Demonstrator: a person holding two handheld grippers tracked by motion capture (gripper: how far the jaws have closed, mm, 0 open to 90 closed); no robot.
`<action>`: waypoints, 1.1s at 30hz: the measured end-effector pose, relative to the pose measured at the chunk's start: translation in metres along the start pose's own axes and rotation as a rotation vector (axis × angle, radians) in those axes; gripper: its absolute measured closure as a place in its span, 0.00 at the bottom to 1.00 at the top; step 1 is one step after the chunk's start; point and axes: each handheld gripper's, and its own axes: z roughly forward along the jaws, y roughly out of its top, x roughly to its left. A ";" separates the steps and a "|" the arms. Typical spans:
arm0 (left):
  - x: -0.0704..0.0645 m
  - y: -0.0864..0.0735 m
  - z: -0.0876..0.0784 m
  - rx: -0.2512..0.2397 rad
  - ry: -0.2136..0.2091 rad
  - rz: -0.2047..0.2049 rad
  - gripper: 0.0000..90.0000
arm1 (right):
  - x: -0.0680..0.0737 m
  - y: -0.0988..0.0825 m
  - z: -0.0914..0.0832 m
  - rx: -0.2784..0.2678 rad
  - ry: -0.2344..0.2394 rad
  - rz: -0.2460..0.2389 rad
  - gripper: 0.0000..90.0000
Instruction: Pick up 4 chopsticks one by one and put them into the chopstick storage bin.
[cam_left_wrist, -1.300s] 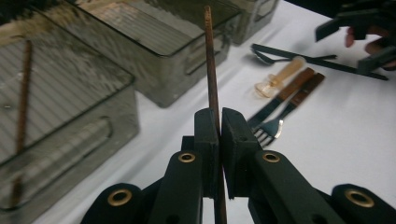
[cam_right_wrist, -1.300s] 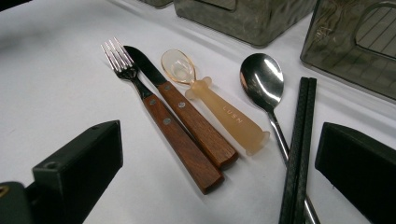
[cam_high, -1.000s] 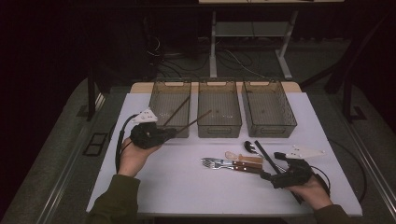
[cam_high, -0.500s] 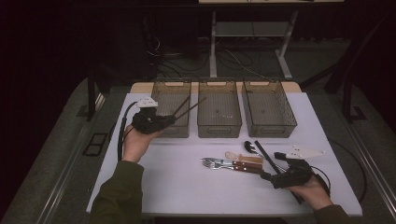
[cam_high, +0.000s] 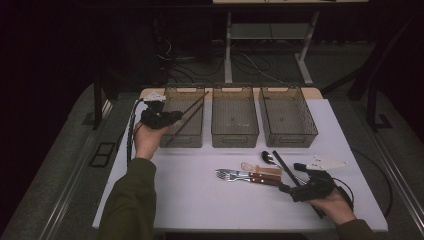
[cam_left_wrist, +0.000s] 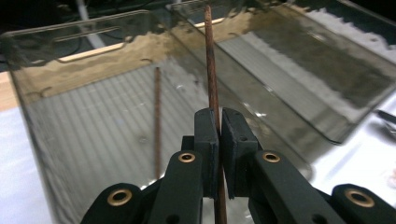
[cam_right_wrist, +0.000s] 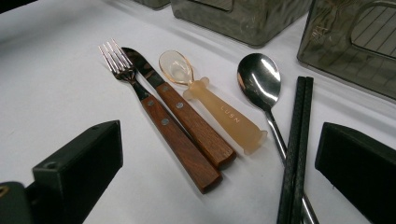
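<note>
Holding a brown chopstick over the left bin.
Left gripper is clenched on it; right gripper rests with jaws spread wide above the cutlery.

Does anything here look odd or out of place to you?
Only one thing: a brown chopstick leans slanted across the left bin, alone. Its mate is pinched in the left gripper. The cutlery lies tidy.

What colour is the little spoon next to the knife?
The little spoon is see-through peachy orange. The right gripper view shows it best.
</note>
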 end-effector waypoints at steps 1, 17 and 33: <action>0.002 0.001 0.002 0.002 0.009 -0.005 0.95 | 0.000 0.000 0.000 -0.002 0.000 0.000 0.01; 0.014 -0.003 0.038 0.041 0.109 -0.053 0.95 | 0.000 0.000 -0.003 -0.015 0.008 0.010 0.01; 0.015 -0.007 0.041 0.054 0.150 -0.060 0.70 | 0.000 0.000 -0.003 -0.013 0.006 0.012 0.01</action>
